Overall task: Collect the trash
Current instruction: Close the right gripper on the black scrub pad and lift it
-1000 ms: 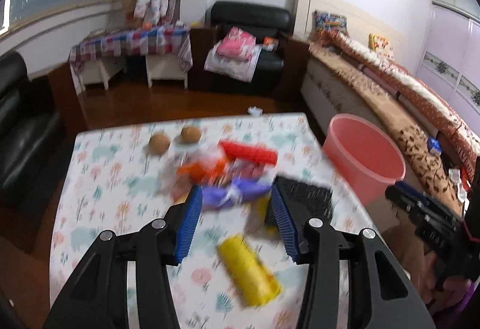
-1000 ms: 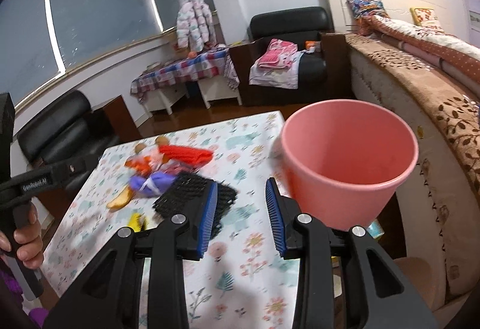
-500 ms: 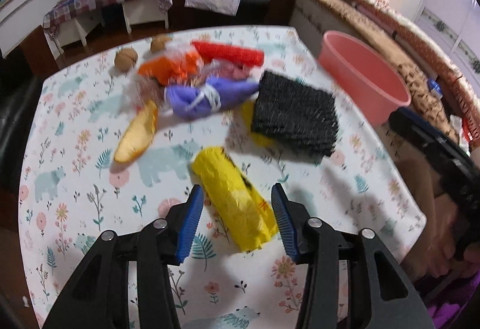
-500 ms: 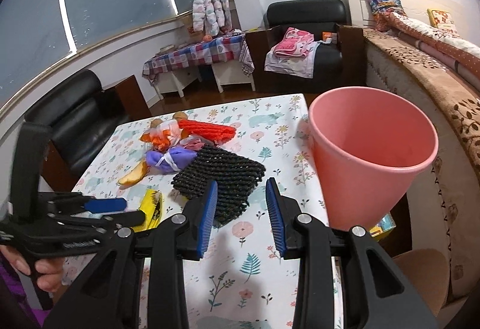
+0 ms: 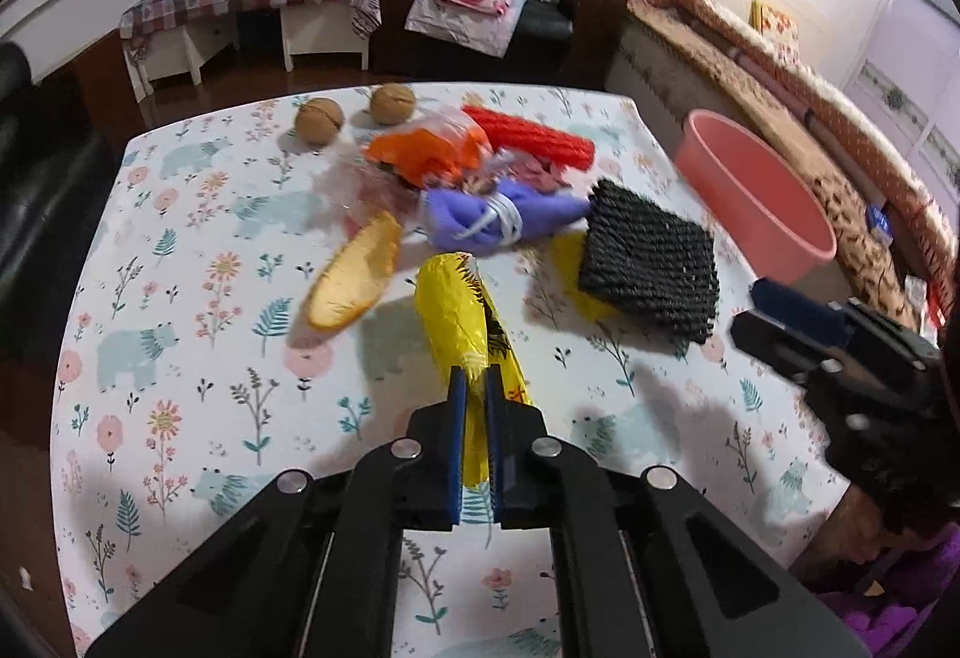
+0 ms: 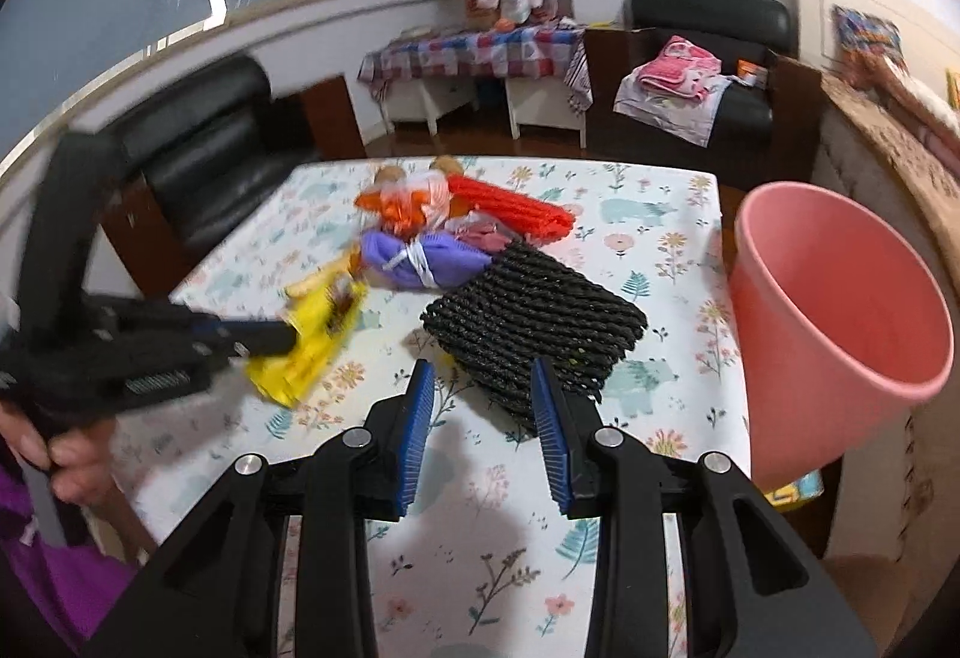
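On the bench, covered with a floral cloth, the left gripper is clenched on the near end of a crumpled yellow wrapper; its two blue pads pinch the thin plastic between them, and the rest of the wrapper lies stretched away across the cloth. In the right wrist view the same wrapper shows blurred at the tip of the left gripper, with a person's hand around the handle. The right gripper hangs with its jaws parted and nothing between them, just in front of the near corner of a black mesh pad, not touching it. Beyond the wrapper lies a heap of other trash: a purple bundle tied with white string, an orange plastic bag, a red ribbed roll and a yellowish peel. Two walnuts sit further back on the cloth. A pink bucket stands beside the right edge of the bench, its mouth open towards the camera.
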Demonstrator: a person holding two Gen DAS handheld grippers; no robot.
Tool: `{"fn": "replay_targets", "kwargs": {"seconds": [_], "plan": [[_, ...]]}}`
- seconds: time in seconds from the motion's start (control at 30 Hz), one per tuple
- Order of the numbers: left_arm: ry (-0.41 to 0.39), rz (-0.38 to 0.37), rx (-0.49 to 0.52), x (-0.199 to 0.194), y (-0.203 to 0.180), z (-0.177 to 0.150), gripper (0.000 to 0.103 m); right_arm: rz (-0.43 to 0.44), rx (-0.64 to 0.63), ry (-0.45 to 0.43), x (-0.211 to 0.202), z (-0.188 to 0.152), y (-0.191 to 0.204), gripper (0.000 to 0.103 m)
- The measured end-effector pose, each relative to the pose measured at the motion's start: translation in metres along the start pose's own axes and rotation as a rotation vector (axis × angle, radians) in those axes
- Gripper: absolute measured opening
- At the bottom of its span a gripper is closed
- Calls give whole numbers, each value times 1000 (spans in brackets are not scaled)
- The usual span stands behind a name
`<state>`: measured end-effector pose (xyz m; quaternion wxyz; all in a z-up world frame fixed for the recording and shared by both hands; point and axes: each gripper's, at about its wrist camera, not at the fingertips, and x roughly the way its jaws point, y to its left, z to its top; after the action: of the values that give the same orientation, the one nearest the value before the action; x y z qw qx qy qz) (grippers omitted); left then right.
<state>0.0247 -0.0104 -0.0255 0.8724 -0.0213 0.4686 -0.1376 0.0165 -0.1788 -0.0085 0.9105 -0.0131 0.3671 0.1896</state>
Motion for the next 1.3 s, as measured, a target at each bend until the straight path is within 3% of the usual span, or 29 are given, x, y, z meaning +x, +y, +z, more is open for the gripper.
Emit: {"fn": "replay_targets", "kwargs": {"seconds": [0.2, 0.27, 0.4, 0.47, 0.53, 0.63, 1.03, 1.3], "plan": [[-29, -24, -38, -7, 13, 0, 5, -28, -159, 103, 29, 9, 16, 34], [-32, -34, -45, -7, 16, 0, 5, -76, -220, 127, 40, 8, 22, 34], [-35, -42, -49, -6, 19, -2, 5, -116, -248, 152, 52, 5, 20, 34], [-39, -46, -53, -7, 20, -2, 5, -98, -214, 163, 55, 6, 14, 34], [-41, -50, -54, -6, 21, -2, 5, -87, -188, 149, 51, 7, 9, 19], [-46, -52, -53, -7, 21, -2, 5, -40, -129, 147, 47, 8, 1, 11], [-101, -68, -40, -21, 10, 4, 5, 181, 121, -28, -15, 24, -27, 9], [-159, -84, -44, -35, 0, 15, 5, 180, 223, -123, -39, 35, -55, 9]]}}
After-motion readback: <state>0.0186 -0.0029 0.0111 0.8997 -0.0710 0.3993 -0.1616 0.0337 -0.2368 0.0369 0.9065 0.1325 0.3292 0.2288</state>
